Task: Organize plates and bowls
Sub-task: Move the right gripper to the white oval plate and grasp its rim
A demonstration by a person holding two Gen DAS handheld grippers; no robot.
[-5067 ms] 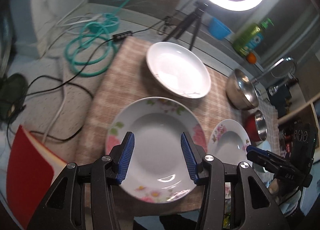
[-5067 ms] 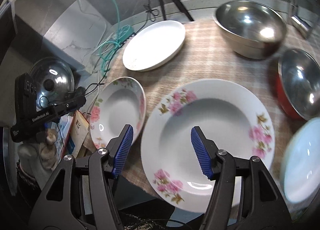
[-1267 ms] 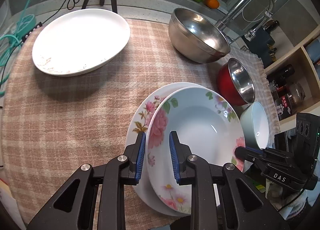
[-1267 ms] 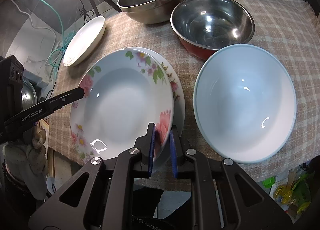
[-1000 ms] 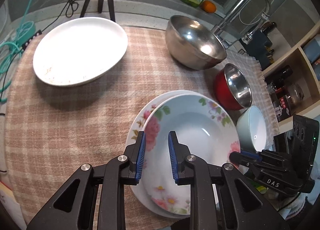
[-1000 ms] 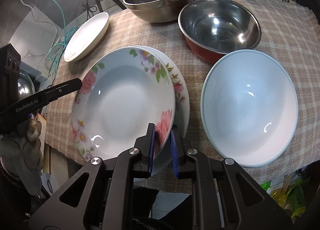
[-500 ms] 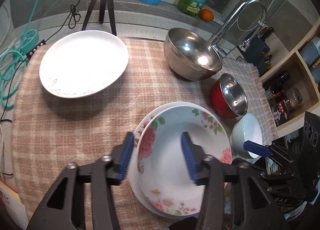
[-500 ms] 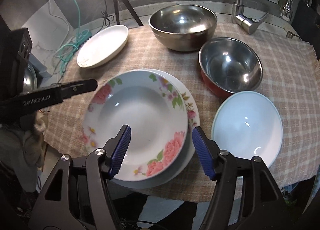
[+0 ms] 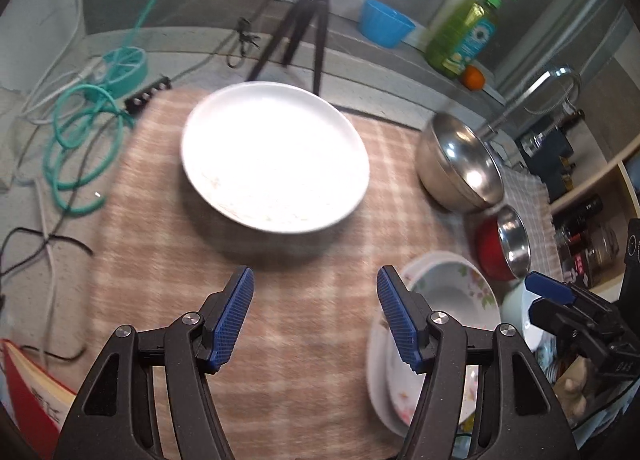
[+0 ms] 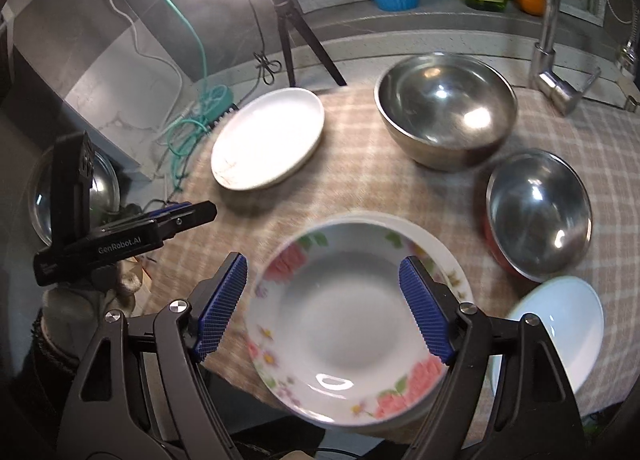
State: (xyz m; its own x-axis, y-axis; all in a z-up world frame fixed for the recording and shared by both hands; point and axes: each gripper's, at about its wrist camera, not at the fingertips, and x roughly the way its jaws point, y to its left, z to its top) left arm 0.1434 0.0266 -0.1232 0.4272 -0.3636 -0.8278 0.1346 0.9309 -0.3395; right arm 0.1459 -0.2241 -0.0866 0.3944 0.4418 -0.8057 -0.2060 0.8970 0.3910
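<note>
A floral plate (image 10: 344, 320) lies stacked on a second floral plate (image 10: 448, 256) at the table's near edge; the stack also shows in the left wrist view (image 9: 444, 300). A plain white plate (image 9: 276, 155) sits further back, also in the right wrist view (image 10: 268, 139). My left gripper (image 9: 316, 320) is open and empty above the checked cloth, facing the white plate. My right gripper (image 10: 324, 308) is open and empty above the stacked floral plates. The left gripper also shows at the left of the right wrist view (image 10: 176, 215).
A large steel bowl (image 10: 444, 111), a red-sided steel bowl (image 10: 536, 215) and a pale blue bowl (image 10: 560, 320) stand on the right. A tripod (image 9: 308, 23), coiled green cable (image 9: 84, 139), soap bottle (image 9: 464, 31), blue cup (image 9: 384, 21) and faucet (image 10: 552, 27) lie behind the cloth.
Both grippers let go of the top floral plate and opened wide. My left gripper swung left toward the white plate; my right gripper pulled back and up from the stack.
</note>
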